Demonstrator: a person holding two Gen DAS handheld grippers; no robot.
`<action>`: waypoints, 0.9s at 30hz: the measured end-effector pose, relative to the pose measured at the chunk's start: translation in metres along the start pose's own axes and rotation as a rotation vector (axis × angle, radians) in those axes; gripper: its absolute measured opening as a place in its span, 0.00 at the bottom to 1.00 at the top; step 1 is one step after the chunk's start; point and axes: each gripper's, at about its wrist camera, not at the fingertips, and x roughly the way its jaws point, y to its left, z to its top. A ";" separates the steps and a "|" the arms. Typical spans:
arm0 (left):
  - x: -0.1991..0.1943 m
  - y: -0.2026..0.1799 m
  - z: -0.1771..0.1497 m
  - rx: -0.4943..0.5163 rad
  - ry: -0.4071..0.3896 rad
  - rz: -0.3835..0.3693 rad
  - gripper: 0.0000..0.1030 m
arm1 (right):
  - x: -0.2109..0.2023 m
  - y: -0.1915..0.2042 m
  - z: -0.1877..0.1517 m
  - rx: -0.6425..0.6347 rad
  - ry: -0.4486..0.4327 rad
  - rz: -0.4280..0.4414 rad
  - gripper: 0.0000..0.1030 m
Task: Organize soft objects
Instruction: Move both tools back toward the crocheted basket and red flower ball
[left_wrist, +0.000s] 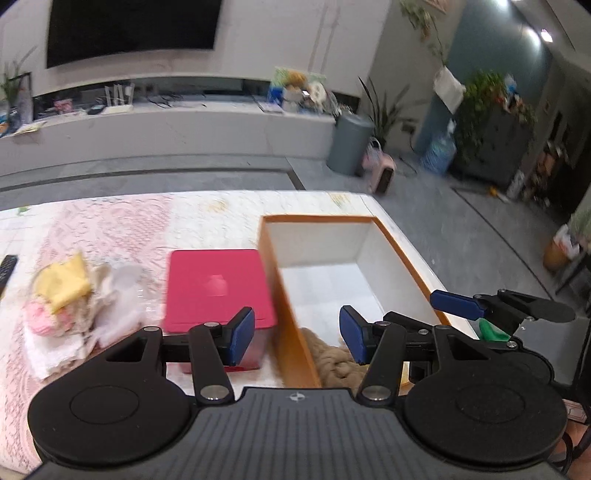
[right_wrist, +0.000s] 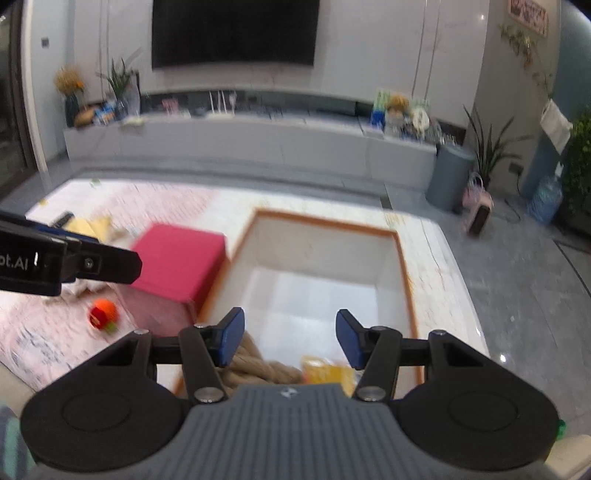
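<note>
Pile of soft cloths (left_wrist: 62, 295), yellow, pink & white, shows only in left wrist view, on counter (left_wrist: 221, 210) left of red box (left_wrist: 218, 288). Right view alone has orange-red ball (right_wrist: 103, 314). Both show 1 orange box (left_wrist: 321, 219) w/ tan braided knit (left_wrist: 332, 354) at its near end. Left gripper (left_wrist: 297, 338) & right gripper (right_wrist: 290, 338): fingers apart, nothing held.

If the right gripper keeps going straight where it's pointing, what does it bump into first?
Probably the white floor of the open orange-rimmed box: the open right gripper aims down into it, past the tan braided rope. Depth is hard to judge.
</note>
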 end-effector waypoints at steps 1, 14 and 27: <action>-0.002 0.005 -0.003 -0.009 -0.009 0.005 0.61 | -0.002 0.006 -0.001 0.006 -0.019 0.007 0.53; -0.020 0.103 -0.054 -0.035 -0.056 0.138 0.61 | 0.008 0.107 -0.033 -0.012 -0.134 0.157 0.54; -0.022 0.189 -0.087 0.025 0.068 0.228 0.54 | 0.060 0.189 -0.053 -0.103 -0.044 0.277 0.54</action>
